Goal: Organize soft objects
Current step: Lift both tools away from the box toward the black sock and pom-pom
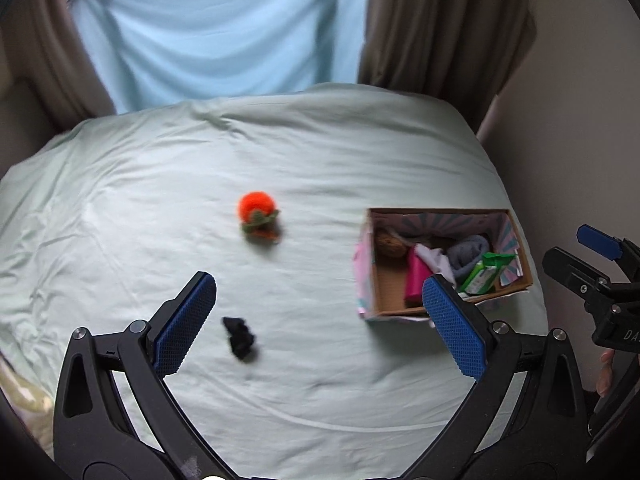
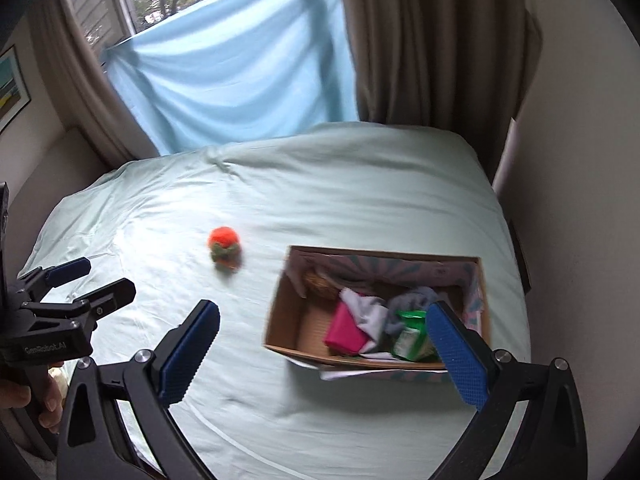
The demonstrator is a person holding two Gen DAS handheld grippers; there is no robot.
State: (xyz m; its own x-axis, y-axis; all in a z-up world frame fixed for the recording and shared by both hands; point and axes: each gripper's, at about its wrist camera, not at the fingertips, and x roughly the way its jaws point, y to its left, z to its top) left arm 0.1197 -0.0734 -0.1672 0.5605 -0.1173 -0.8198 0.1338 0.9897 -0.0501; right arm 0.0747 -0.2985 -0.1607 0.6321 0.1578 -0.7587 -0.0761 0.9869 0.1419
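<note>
An orange knitted ball with a green leaf (image 1: 258, 216) lies mid-bed; it also shows in the right wrist view (image 2: 224, 245). A small black cloth item (image 1: 240, 338) lies between my left gripper's open fingers. My left gripper (image 1: 320, 312) is open and empty above the bed. An open cardboard box (image 1: 520, 248) holds a pink cloth, grey cloths, a green pack and a brown ball; in the right wrist view the box (image 2: 288, 320) sits between the fingers. My right gripper (image 2: 324, 344) is open and empty over the box's near edge.
The pale green bedsheet (image 1: 160, 208) covers the bed. Brown curtains (image 2: 432, 40) and a blue sheet (image 2: 224, 72) hang behind. A wall (image 2: 580, 200) runs close along the bed's right side. The other gripper shows at each view's edge (image 1: 600, 276) (image 2: 72, 300).
</note>
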